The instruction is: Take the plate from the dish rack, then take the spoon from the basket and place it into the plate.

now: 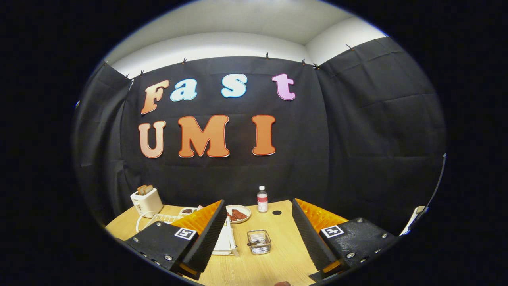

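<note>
Tool (256, 242): spread wide, nothing held. Basket (258, 241): between the fingers, spoon judged inside. Dish rack (224, 242): left of basket, plate not yet taken.

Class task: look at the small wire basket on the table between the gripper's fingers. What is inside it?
Inside the basket lies a dark utensil, probably the spoon; its shape is too small to confirm. The hand-held gripper is open, holding nothing.
</note>
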The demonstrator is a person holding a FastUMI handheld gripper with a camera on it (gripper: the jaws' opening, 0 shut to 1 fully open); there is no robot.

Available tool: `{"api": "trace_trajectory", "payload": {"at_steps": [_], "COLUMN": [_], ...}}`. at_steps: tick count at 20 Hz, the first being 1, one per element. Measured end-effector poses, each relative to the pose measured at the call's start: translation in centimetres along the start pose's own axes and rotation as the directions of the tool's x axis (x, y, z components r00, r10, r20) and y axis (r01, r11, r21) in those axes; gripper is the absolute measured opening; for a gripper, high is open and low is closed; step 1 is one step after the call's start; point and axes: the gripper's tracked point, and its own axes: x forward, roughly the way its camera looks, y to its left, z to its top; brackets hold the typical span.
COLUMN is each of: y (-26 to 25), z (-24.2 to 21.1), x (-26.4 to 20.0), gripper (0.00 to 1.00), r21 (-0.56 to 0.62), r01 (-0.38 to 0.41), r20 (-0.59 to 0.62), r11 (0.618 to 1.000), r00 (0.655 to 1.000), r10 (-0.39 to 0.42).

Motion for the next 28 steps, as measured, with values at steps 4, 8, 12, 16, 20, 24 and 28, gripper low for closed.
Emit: {"api": "trace_trajectory", "payload": {"at_steps": [4,8,12,16,20,24,28], "y": [1.0,3.4,6.6,10.1,14.0,16.2,18.4], "z": [-0.5,-1.2,-1.9,-3.0,-5.3,-7.9,-11.4], "x": [1.8,4.5,7.2,9.6,11.3,13.4,14.8], "gripper": [0.98,0.98,0.98,0.98,0.98,0.99,0.99], "r21": [-0.034,-0.034,-0.026,-0.038,-0.006,-0.067,-0.072], "r01": [-0.008,-0.059,-0.120,-0.176,-0.236,-0.255,-0.280], "r20": [-0.016,-0.044,-0.070,-0.108,-0.173,-0.219,-0.291], "r11": [0.999,0.998,0.992,0.984,0.972,0.965,0.957], "r00": [1.000,0.997,0.991,0.979,0.957,0.947,0.924], "r10": [0.008,0.058,0.118,0.172,0.232,0.235,0.248]}}
